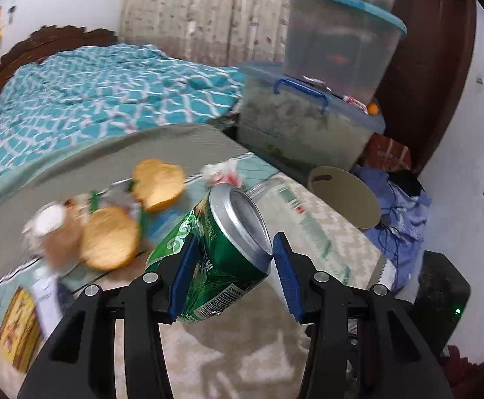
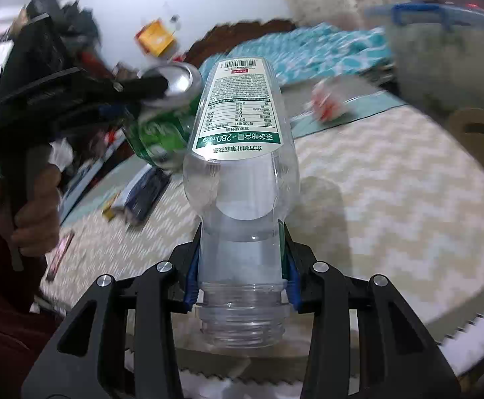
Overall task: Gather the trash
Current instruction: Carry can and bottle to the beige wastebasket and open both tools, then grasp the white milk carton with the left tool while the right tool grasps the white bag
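Note:
A dented green drink can (image 1: 215,252) sits crosswise between the blue pads of my left gripper (image 1: 235,237), which is shut on it above the table. The right wrist view shows the same can (image 2: 162,123) at the left, in the left gripper (image 2: 142,89), whose handle a hand (image 2: 35,212) holds. My right gripper (image 2: 240,232) is shut on the neck of a clear capless bottle (image 2: 242,126) with a green-edged label, its base pointing away. A crumpled white and red wrapper (image 2: 328,103) lies further back on the table.
A beige bin (image 1: 345,196) with a handle slot stands by the table's right side. Round yellow snack pieces (image 1: 110,237), a wrapper (image 1: 222,173) and a packet (image 2: 142,193) lie on the zigzag tablecloth (image 2: 391,183). Behind are a teal-quilted bed (image 1: 108,93) and stacked storage boxes (image 1: 308,126).

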A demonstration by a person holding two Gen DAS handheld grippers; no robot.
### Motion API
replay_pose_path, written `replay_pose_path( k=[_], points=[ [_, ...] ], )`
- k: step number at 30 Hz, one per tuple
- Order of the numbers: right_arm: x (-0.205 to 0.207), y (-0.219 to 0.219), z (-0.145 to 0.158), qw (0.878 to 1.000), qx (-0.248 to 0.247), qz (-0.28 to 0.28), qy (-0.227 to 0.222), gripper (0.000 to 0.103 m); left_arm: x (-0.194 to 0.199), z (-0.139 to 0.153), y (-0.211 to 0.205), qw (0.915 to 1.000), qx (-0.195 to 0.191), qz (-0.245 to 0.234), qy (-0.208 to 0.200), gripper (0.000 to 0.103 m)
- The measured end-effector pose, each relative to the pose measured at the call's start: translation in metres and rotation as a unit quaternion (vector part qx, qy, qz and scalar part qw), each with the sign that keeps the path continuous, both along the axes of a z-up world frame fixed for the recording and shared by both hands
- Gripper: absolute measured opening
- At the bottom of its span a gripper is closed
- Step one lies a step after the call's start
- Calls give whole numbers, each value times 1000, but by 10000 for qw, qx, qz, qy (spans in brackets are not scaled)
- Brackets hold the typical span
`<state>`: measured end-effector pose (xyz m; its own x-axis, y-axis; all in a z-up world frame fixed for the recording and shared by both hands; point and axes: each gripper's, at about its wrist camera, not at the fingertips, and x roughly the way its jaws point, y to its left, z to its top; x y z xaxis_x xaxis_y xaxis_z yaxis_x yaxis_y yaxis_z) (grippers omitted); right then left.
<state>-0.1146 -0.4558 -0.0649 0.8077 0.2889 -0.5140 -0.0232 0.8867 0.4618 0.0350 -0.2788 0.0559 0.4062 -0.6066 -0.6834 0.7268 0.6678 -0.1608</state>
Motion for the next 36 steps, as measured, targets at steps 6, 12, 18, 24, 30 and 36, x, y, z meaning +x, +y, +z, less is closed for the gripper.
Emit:
replay_pose_path(
  k=[6,12,18,24,30,36],
  points=[
    [-26,-78,-7,9859,788,-1475,30,43,3,-6,-98,9971,120,-754,75,44],
    [-52,-146,-17,9510,1503,-2684,322,43,-1,-16,-220,9859,243,-1624,314,45],
    [-49,-173,-33,9273,1888,-3184,563,57,0,-56,-319,9802,723,-1755,560,76],
    [-52,-173,-29,9308,1458,-3333,364,71,6,-55,-324,9864,642,-1445,459,76],
    [-47,-148,-21,9414,1124,-3178,140,69,-8,-32,-256,9888,338,-1437,211,76],
    [-18,-105,2,9685,642,-2408,5,50,-18,-34,-135,9921,353,-1188,166,76]
  ],
)
